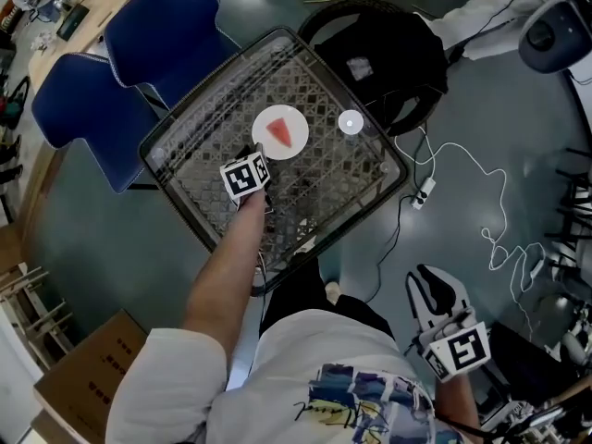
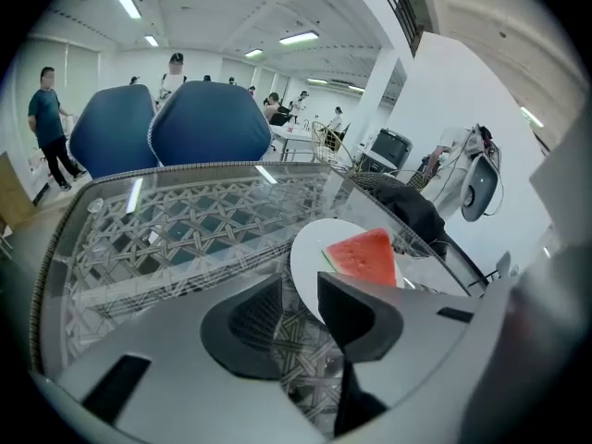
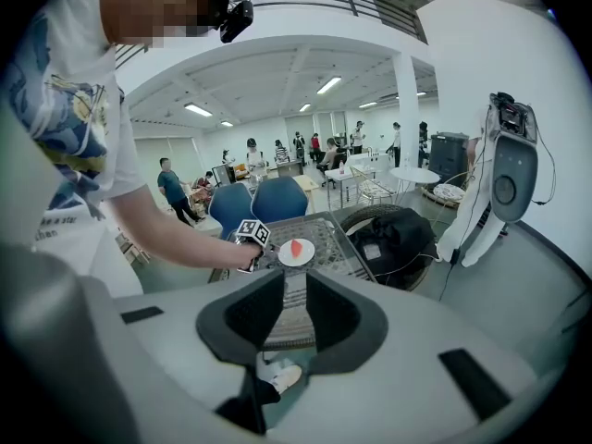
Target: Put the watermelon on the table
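From the head view, the marker cube covers the tips of the left tongs, so their state cannot be read there. The left gripper view shows them slightly apart, with only the glass of the table between them. The watermelon, a red wedge, lies on a white plate near the table's middle, just past those tips. In the left gripper view, the right-hand jaw cuts off the plate's near rim. A small white disc towards the table's far right edge shows clearly only from the head. The right tongs hang well off the table, out past its near corner beside the person. Their own view shows them apart and empty, with a shoe below the gap. From there the watermelon is only a tiny red speck.
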Demonstrator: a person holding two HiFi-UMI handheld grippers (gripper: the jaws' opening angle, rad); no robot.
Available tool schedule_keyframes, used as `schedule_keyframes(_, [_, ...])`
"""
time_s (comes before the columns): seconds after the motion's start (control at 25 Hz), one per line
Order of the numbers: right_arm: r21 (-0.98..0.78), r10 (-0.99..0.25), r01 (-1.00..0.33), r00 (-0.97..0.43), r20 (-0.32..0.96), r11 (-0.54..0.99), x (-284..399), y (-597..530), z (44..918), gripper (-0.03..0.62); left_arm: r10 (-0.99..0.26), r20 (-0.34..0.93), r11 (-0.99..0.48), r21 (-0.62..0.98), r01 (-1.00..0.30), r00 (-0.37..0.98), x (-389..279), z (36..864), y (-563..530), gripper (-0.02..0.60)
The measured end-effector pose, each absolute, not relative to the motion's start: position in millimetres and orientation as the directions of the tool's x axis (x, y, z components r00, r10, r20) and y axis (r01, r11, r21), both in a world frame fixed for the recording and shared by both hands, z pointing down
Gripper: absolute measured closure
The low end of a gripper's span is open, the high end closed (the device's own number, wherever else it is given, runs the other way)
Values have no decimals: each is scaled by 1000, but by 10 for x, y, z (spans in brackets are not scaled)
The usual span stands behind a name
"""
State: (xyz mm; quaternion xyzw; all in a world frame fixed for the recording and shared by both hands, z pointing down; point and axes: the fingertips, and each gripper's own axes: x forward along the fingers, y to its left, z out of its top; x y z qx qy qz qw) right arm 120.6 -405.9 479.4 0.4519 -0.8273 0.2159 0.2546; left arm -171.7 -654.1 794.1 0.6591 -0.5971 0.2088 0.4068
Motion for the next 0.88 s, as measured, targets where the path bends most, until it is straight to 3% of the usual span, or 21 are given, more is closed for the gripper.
schedule_keyframes(0.48, [-93,-645,-797,-545,536,597,1346,-3487,4630,534,-746,610,-12,390,-921,268,-1721,6811,-5502,468])
schedule_keyframes(0.88, [-91,-589,-692,-669,453,716,1592,-2253,4559,580,-797,465,-182,421,-888,384,-1121,5562,-3467,572])
